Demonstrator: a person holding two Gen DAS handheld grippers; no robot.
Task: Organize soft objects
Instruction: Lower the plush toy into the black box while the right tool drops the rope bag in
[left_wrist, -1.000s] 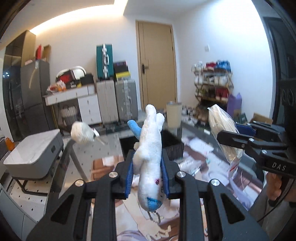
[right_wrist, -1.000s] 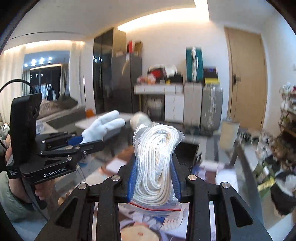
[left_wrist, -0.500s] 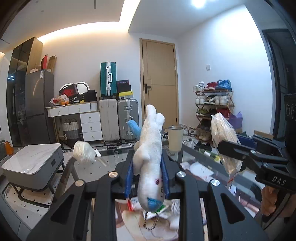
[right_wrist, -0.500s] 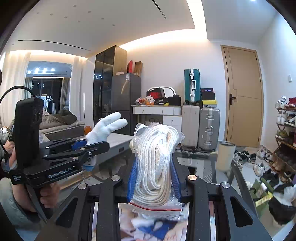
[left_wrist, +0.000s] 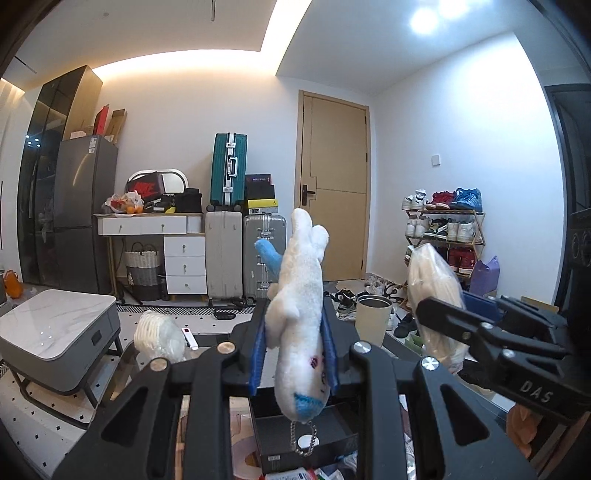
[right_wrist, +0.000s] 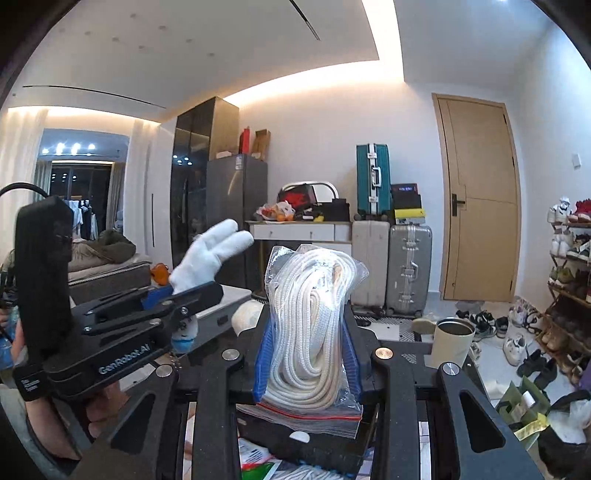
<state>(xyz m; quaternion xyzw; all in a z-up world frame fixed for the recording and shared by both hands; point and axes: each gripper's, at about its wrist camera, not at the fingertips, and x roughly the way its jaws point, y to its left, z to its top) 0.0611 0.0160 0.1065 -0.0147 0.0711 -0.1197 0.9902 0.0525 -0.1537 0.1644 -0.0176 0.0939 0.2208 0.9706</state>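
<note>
Plush toy (left_wrist: 299, 314): between the pads of the left gripper (left_wrist: 294, 343), held above a box (left_wrist: 306, 435).
Bagged rope (right_wrist: 314, 325): between the right gripper (right_wrist: 308, 350) pads.
Second rope bundle (left_wrist: 159, 336): on the table, probably, left of the toy.
Cup (left_wrist: 373, 317): right of the toy, before the door (left_wrist: 334, 192).
Suitcases (left_wrist: 245, 258): left of the door.
</note>
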